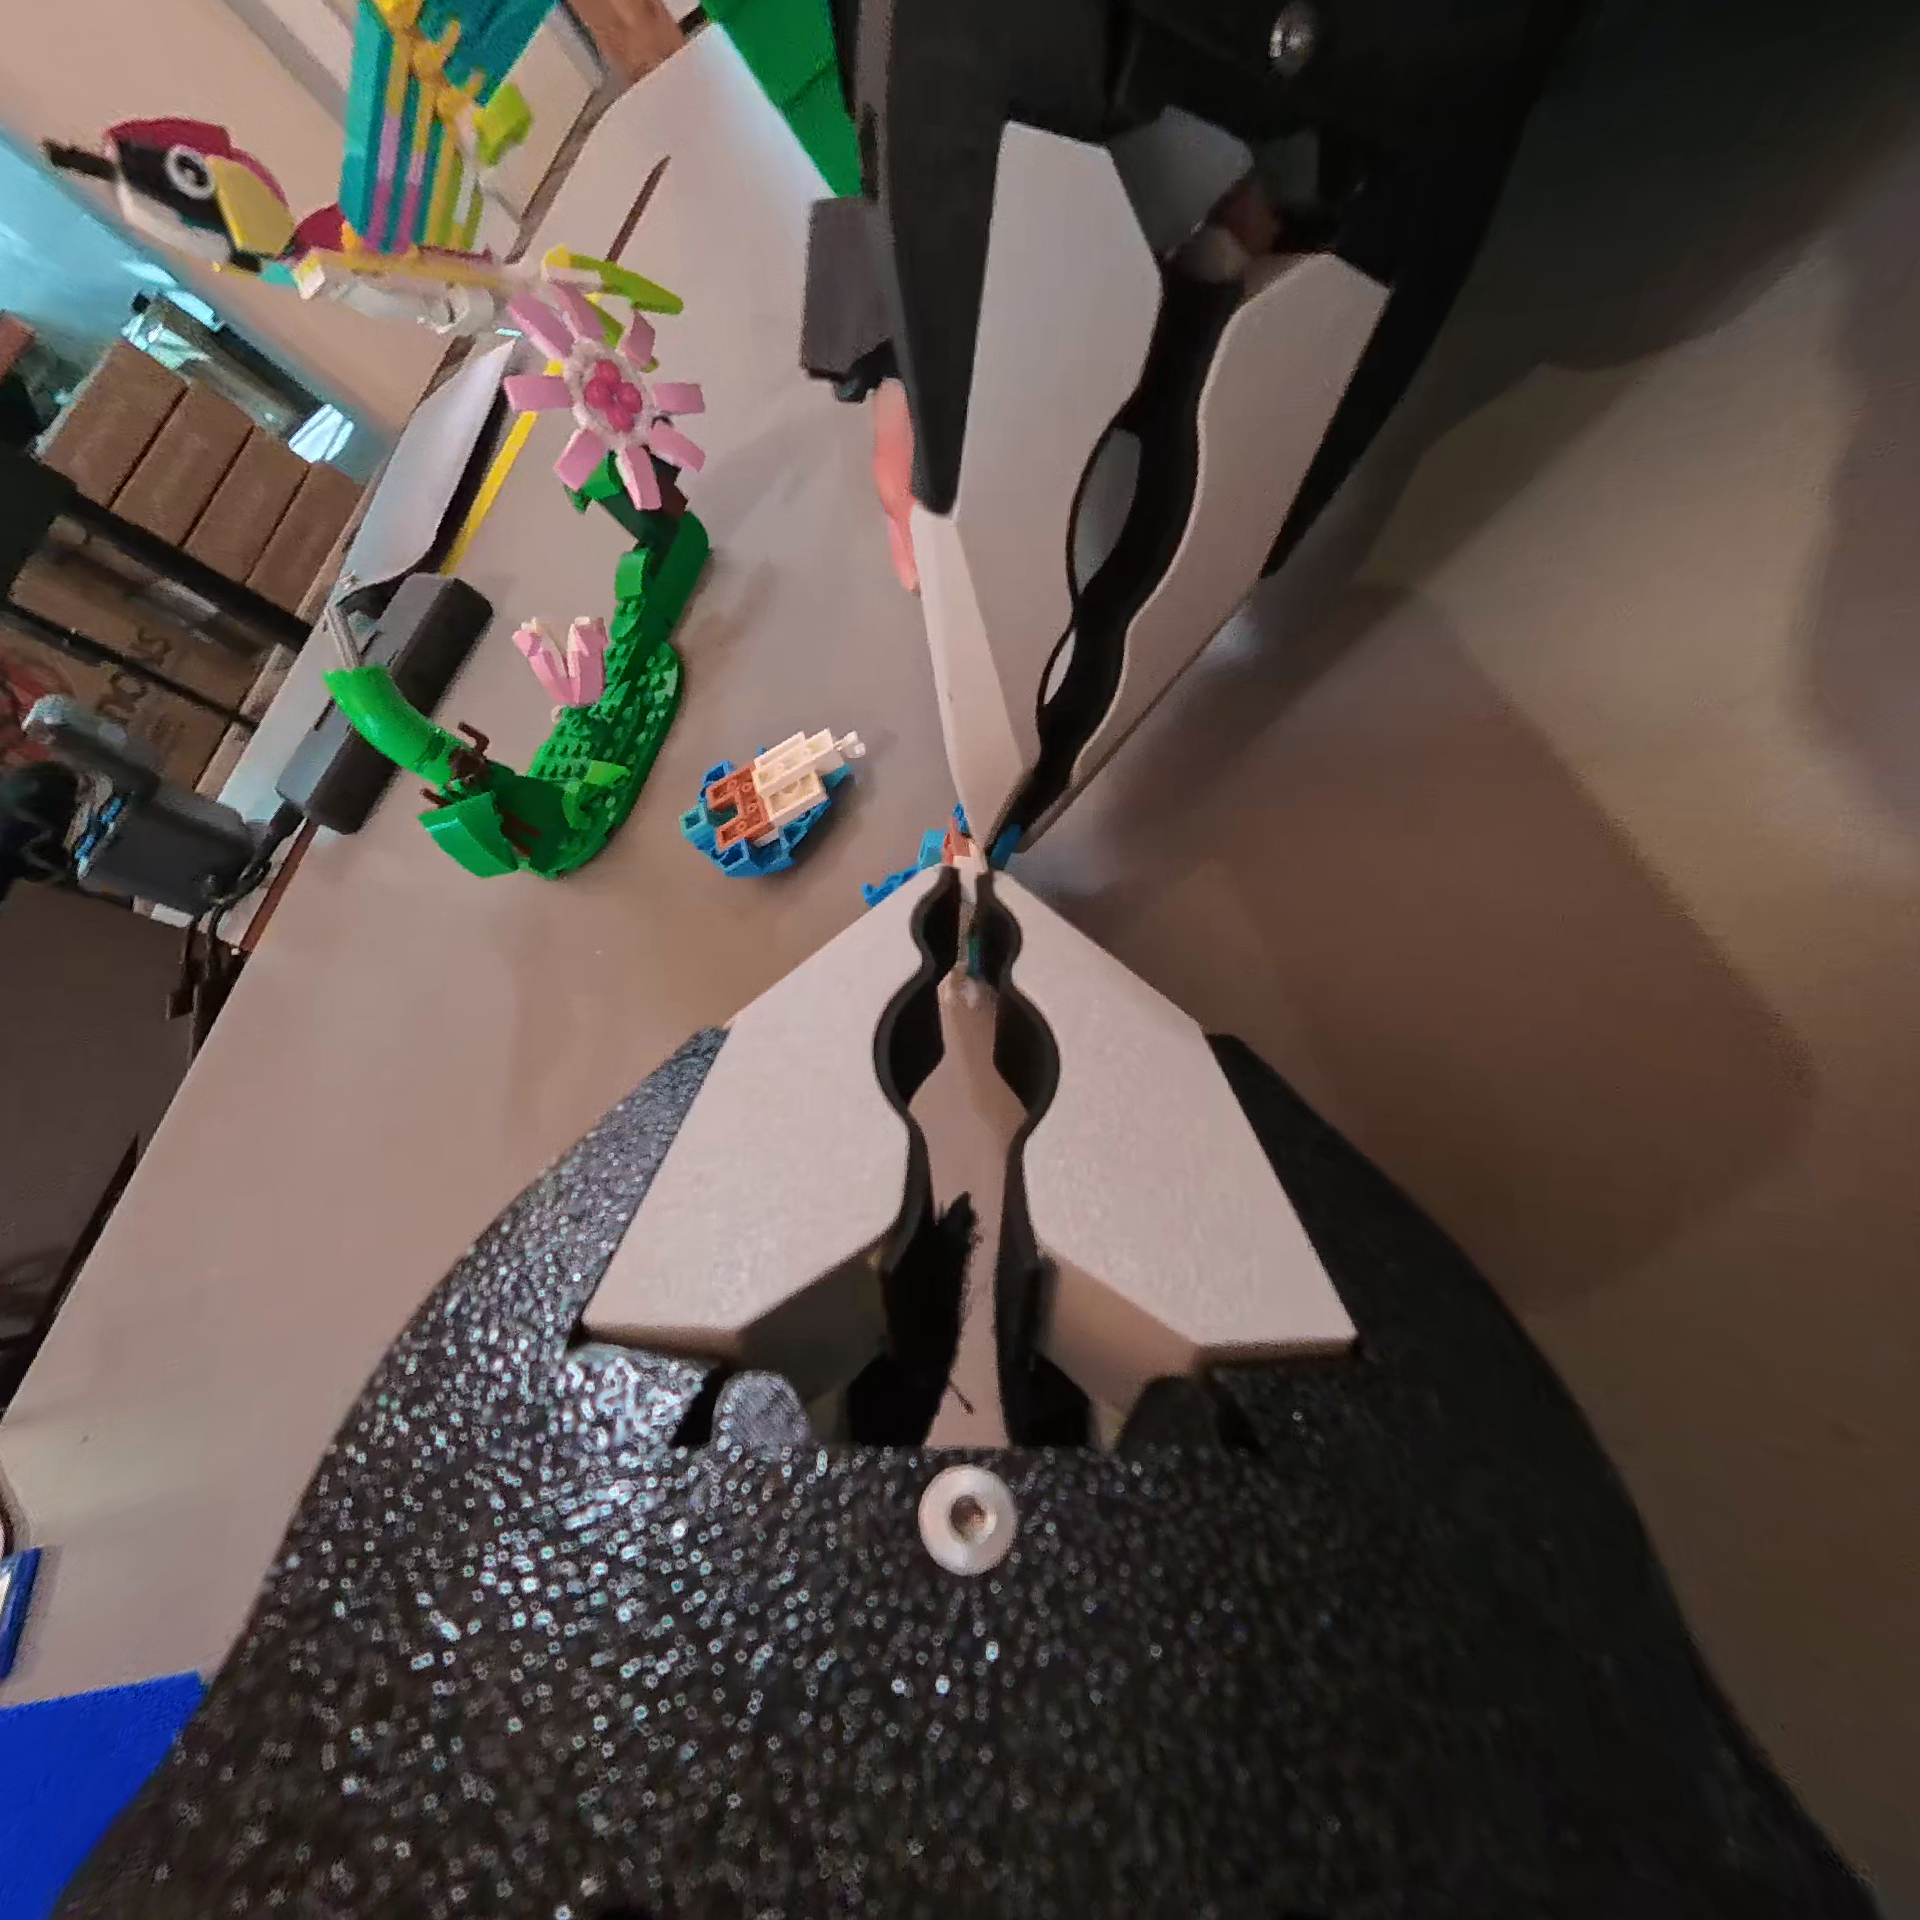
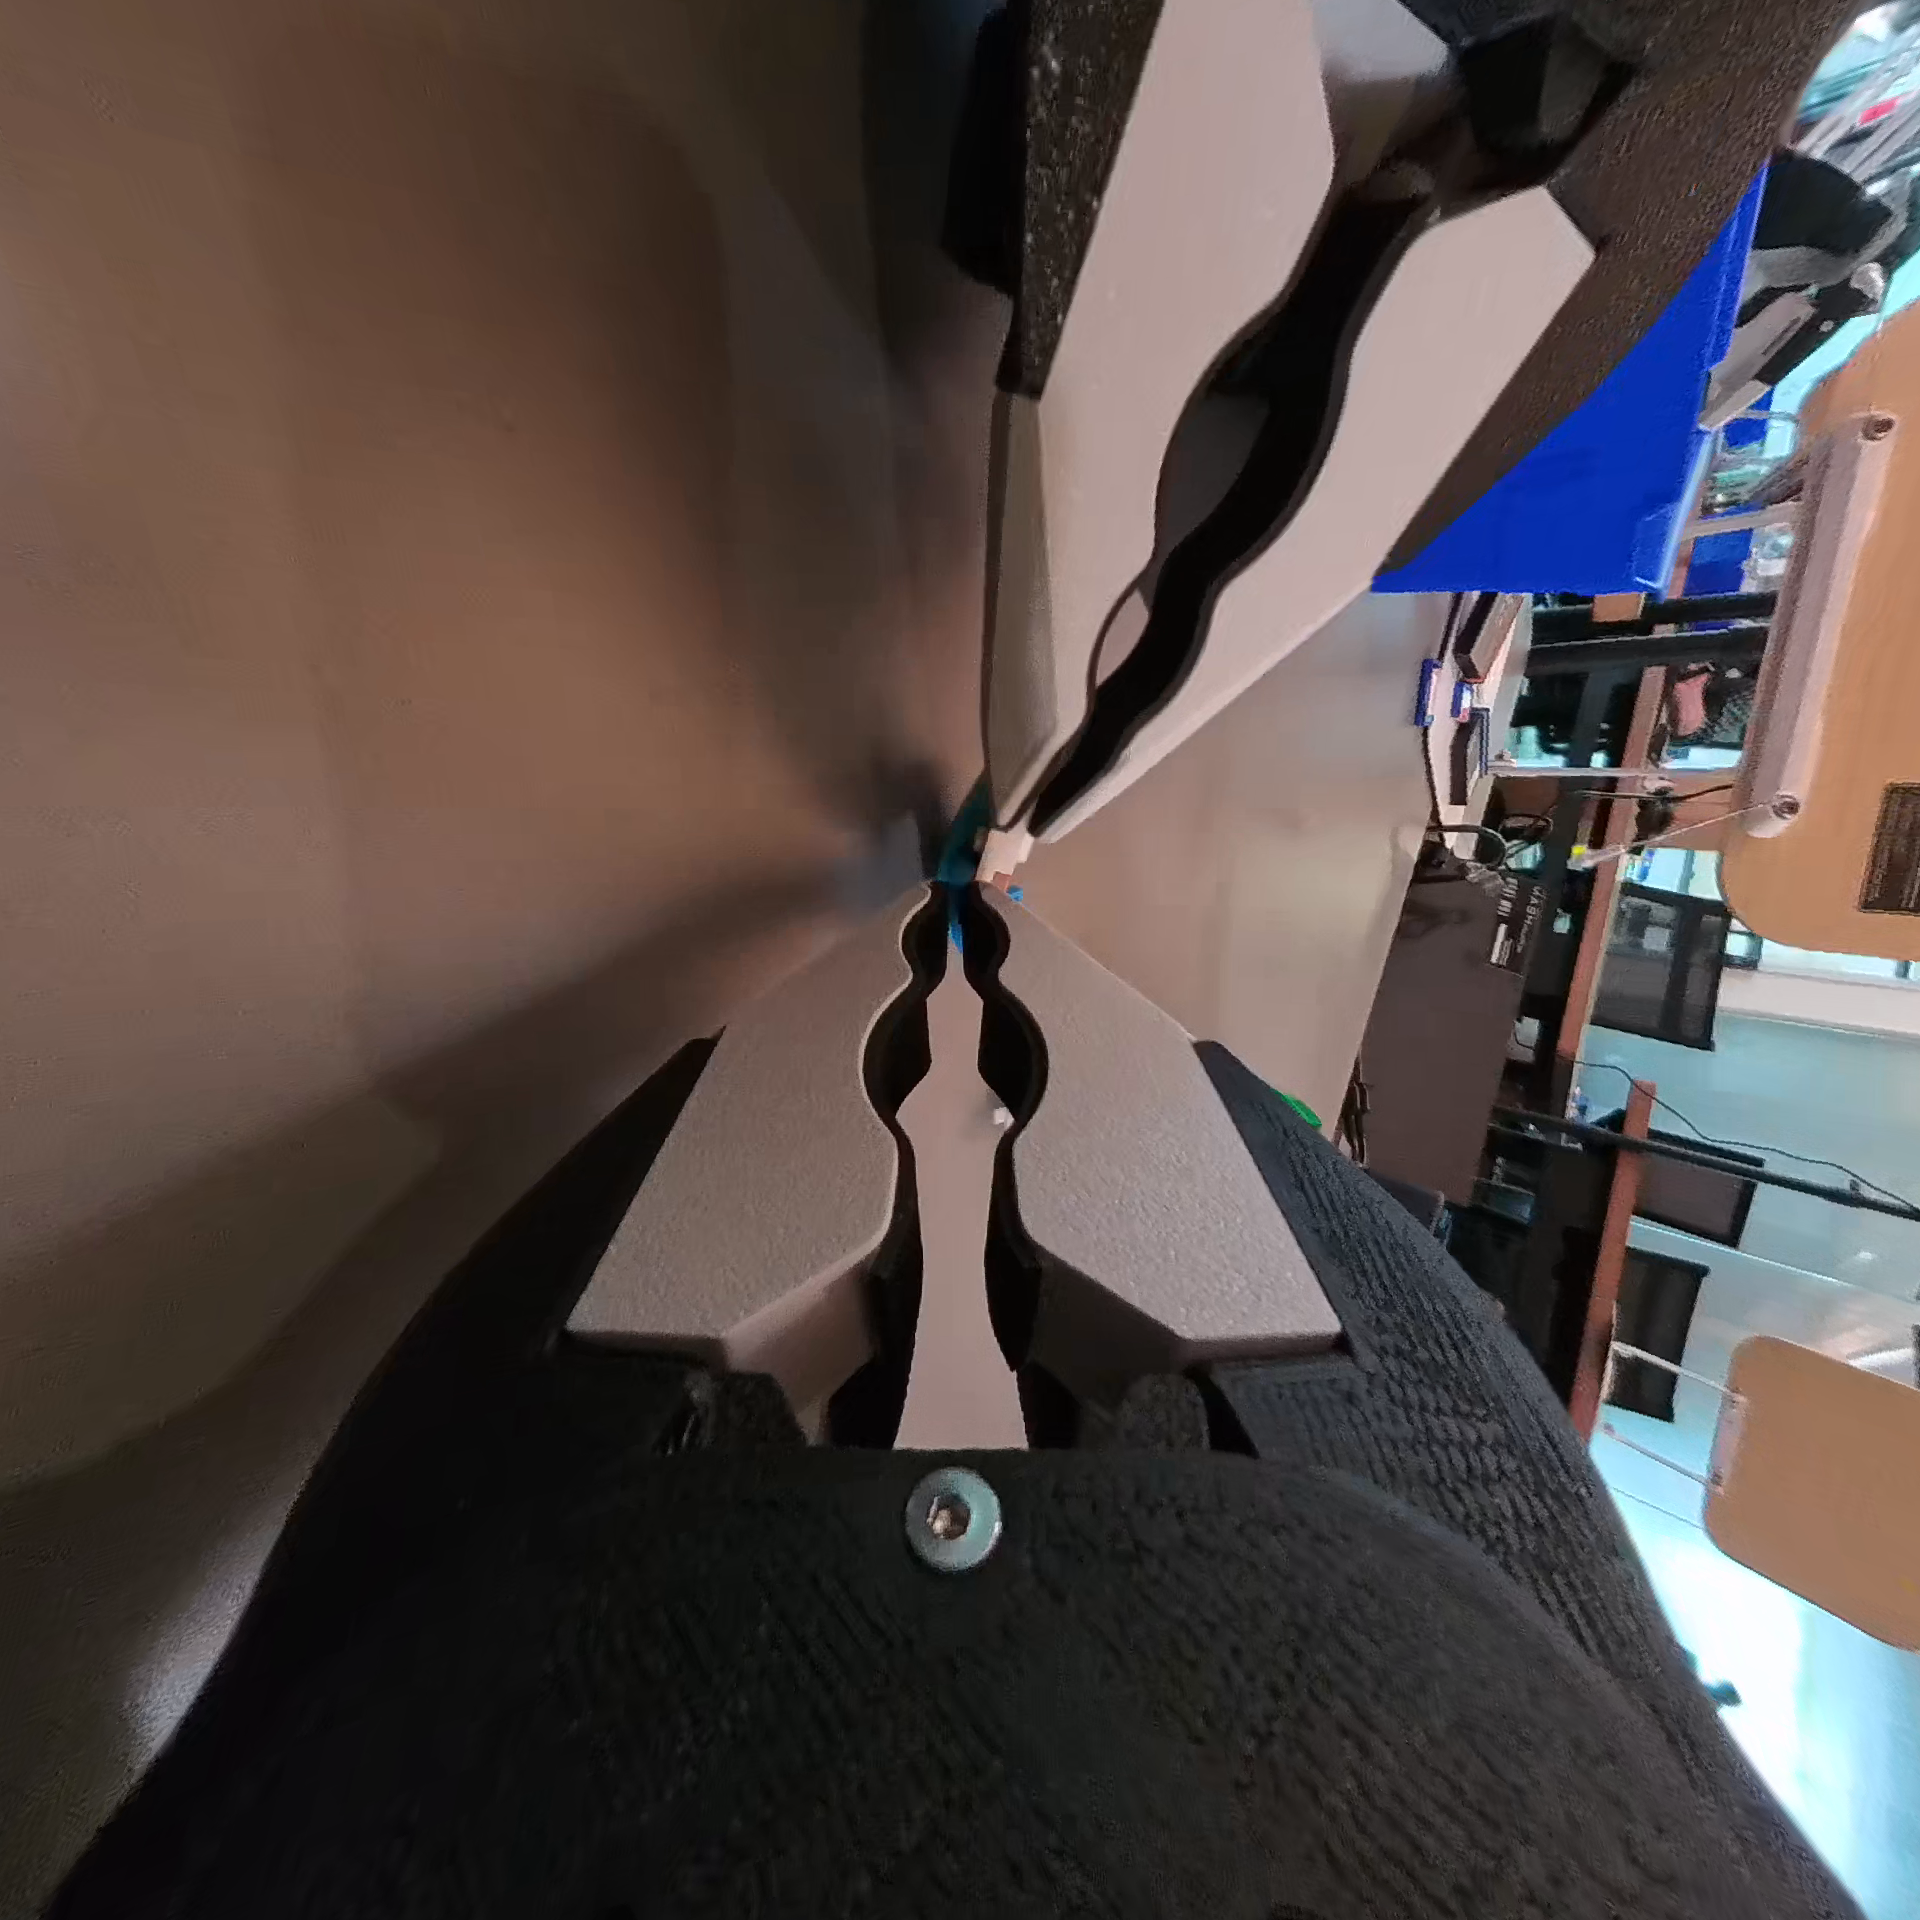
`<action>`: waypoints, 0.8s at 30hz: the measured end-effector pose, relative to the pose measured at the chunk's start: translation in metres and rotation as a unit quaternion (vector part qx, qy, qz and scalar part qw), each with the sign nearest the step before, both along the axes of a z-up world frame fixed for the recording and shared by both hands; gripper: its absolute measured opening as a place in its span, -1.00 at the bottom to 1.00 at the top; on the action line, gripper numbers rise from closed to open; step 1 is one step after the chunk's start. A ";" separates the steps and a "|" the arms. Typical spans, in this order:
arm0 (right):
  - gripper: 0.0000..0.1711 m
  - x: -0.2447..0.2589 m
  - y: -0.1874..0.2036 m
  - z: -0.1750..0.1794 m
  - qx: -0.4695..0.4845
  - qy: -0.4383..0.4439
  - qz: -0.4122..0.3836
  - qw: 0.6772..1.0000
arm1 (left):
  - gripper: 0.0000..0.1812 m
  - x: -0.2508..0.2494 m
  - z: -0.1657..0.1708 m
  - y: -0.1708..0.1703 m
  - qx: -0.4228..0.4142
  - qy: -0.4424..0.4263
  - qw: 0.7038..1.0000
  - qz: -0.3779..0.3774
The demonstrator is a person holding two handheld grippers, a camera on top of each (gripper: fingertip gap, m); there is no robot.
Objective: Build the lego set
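My two grippers meet tip to tip above the beige table (image 1: 436, 1091). In the left wrist view my left gripper (image 1: 966, 896) is shut on a small blue, orange and white brick piece (image 1: 954, 840). The right gripper (image 1: 1000, 831) comes down from the top and pinches the same piece from the other side. In the right wrist view my right gripper (image 2: 951, 896) is shut on the piece's blue part (image 2: 961, 844). The left gripper (image 2: 1013, 821) reaches in from above and grips its white end. Most of the piece is hidden by the fingers.
A second small blue, orange and white brick model (image 1: 771, 805) lies on the table to the left. Behind it stand a green brick plant with pink flowers (image 1: 613, 665), a brick bird (image 1: 197, 187) and a black box (image 1: 400, 696). A blue baseplate (image 2: 1590, 468) lies by the table edge. Only a small space, under 4 cm, lies between the two pairs of fingers.
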State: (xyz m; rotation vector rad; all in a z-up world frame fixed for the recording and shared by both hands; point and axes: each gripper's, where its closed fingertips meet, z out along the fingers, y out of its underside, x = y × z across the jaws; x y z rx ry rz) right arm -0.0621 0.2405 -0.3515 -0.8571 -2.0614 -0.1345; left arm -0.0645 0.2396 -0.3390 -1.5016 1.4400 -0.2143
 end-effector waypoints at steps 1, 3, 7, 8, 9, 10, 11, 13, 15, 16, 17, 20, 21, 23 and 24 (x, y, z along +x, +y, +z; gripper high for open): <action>-1.00 -0.001 0.001 0.000 -0.009 0.006 -0.004 1.000 | -1.00 -0.001 0.000 0.001 0.000 -0.003 1.000 0.007; -1.00 -0.002 0.002 0.000 -0.024 0.014 -0.008 1.000 | -1.00 -0.001 0.001 0.002 0.011 -0.001 1.000 0.013; -1.00 -0.004 0.004 -0.001 -0.007 0.015 -0.012 1.000 | -1.00 -0.002 0.001 0.005 0.022 -0.002 0.999 0.029; -1.00 -0.004 0.004 -0.001 -0.005 0.015 -0.013 1.000 | -1.00 -0.002 0.001 0.005 0.022 -0.005 0.999 0.032; -1.00 -0.004 0.005 -0.002 -0.003 0.016 -0.015 1.000 | -1.00 -0.003 0.001 0.005 0.023 -0.005 0.999 0.034; -1.00 -0.005 0.006 -0.002 0.001 0.018 -0.016 1.000 | -1.00 -0.003 0.002 0.006 0.025 -0.007 0.999 0.037; -1.00 -0.005 0.006 -0.002 0.006 0.019 -0.017 1.000 | -1.00 -0.003 0.002 0.006 0.028 -0.006 0.999 0.039; -1.00 -0.006 0.007 -0.003 0.017 0.021 -0.018 0.999 | -1.00 -0.003 0.002 0.007 0.032 -0.008 0.999 0.041; -1.00 -0.007 0.007 -0.003 0.023 0.027 -0.018 0.999 | -1.00 -0.004 0.003 0.008 0.028 -0.016 0.998 0.046; -1.00 -0.007 0.008 -0.003 0.026 0.029 -0.017 0.999 | -1.00 -0.004 0.003 0.008 0.022 -0.021 0.998 0.046; -1.00 -0.007 0.008 -0.003 0.028 0.031 -0.015 0.999 | -1.00 -0.004 0.003 0.008 0.020 -0.025 0.998 0.047; -1.00 -0.008 0.008 -0.004 0.026 0.038 -0.015 0.999 | -1.00 -0.005 0.004 0.008 0.009 -0.039 0.998 0.047; -1.00 -0.008 0.008 -0.004 0.023 0.040 -0.015 0.999 | -1.00 -0.005 0.004 0.008 0.007 -0.042 0.998 0.047; -1.00 -0.008 0.008 -0.005 0.022 0.044 -0.014 0.999 | -1.00 -0.005 0.004 0.008 0.000 -0.048 0.998 0.047; -1.00 -0.008 0.008 -0.005 0.021 0.046 -0.014 0.999 | -1.00 -0.005 0.004 0.008 -0.005 -0.054 0.997 0.046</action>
